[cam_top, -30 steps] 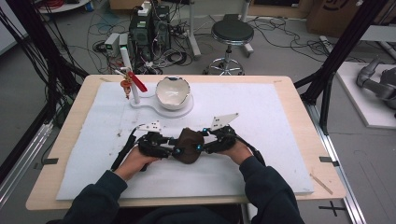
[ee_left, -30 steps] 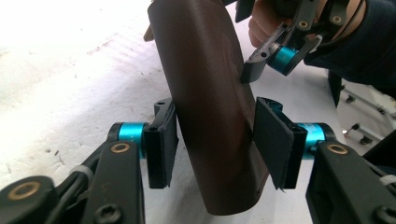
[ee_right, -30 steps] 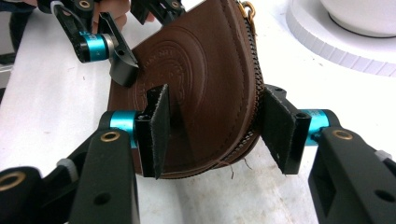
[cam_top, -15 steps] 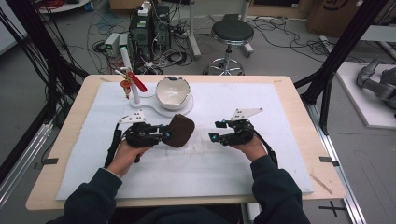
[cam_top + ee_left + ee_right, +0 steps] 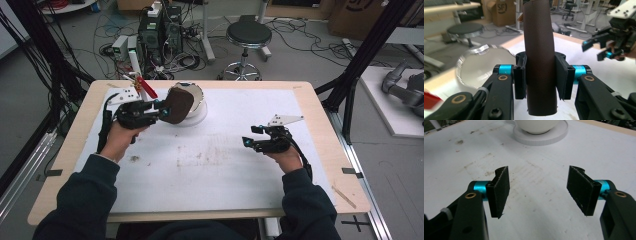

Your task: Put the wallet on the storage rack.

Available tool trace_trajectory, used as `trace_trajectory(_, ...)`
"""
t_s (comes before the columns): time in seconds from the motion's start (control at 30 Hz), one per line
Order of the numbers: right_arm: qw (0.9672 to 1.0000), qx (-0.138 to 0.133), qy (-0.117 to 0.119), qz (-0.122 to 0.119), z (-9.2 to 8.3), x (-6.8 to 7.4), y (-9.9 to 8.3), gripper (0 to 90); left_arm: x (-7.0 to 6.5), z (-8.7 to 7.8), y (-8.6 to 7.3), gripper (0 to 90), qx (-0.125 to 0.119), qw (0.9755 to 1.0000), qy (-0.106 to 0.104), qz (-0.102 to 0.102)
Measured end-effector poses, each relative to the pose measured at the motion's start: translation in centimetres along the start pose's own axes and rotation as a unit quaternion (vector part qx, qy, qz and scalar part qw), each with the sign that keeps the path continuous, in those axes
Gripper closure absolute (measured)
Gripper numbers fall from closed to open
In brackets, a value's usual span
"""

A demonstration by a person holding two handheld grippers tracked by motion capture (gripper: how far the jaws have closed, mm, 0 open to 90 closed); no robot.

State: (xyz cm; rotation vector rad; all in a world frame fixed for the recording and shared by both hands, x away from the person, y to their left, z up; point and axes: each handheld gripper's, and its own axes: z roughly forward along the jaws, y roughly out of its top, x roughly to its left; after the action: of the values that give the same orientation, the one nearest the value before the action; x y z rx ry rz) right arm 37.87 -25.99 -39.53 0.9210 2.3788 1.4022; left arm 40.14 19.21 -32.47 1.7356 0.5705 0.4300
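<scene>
So here we've got the left gripper (image 5: pixel 161 110) clamped on a brown paper piece (image 5: pixel 178 105), which looks like a rolled or curved sheet, maybe a coffee filter, hard to say for sure. We're holding it up over the far left part of the table (image 5: pixel 310 105), right next to the white bowl (image 5: pixel 196 95) that sits on a white saucer (image 5: pixel 197 119). In the left gripper view the brown piece (image 5: pixel 539 65) stands nearly upright between the two pads, dark and matte, smooth-faced with a slight bend and a slightly ragged bottom edge, and the pads squeeze it from both sides. The right gripper (image 5: pixel 251 138) has let go: its jaws have just been opening, and in the right gripper view they stand apart with nothing between them, just the scuffed white mat (image 5: pixel 529 195) below. It hovers low over the right part of the table, well apart from the paper. As for progress, our guess is that the pickup is done and the one-handed carry is nearly there, since the paper already overlaps the bowl's rim from above. What's left, we reckon, is lowering it into the bowl, letting go, and maybe seating it properly. A red and white tool (image 5: pixel 141 82) stands just left of the bowl, untouched.
</scene>
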Motion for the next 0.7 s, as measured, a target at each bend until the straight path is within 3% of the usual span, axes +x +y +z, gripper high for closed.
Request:
trace_trajectory(0.1,1.0,-0.003,-0.005,0.002,-0.3,-0.2,-0.1,35.5,0.8,0.2,1.4,65.0,-0.003,0.9994,0.009,0.033)
trace_trajectory(0.23,0.9999,-0.01,-0.01,0.006,-0.5,-0.5,-0.1,35.4,2.0,1.2,2.6,65.0,0.019,0.9978,0.019,0.06)
trace_trajectory(0.33,0.9998,-0.012,-0.011,0.007,-0.6,-0.6,-0.1,35.4,2.7,2.6,3.1,64.9,0.044,0.995,0.019,0.087)
trace_trajectory(0.43,0.9998,-0.014,-0.013,0.009,-0.7,-0.7,-0.2,35.4,3.2,4.1,3.0,64.9,0.077,0.9902,0.023,0.114)
trace_trajectory(0.53,0.9997,-0.015,-0.014,0.012,-0.8,-0.9,-0.2,35.4,3.8,5.5,2.8,64.9,0.104,0.9864,0.026,0.125)
trace_trajectory(0.7,0.9997,-0.015,-0.011,0.014,-0.9,-0.9,-0.4,35.4,4.7,7.4,2.2,64.9,0.126,0.9836,0.026,0.126)
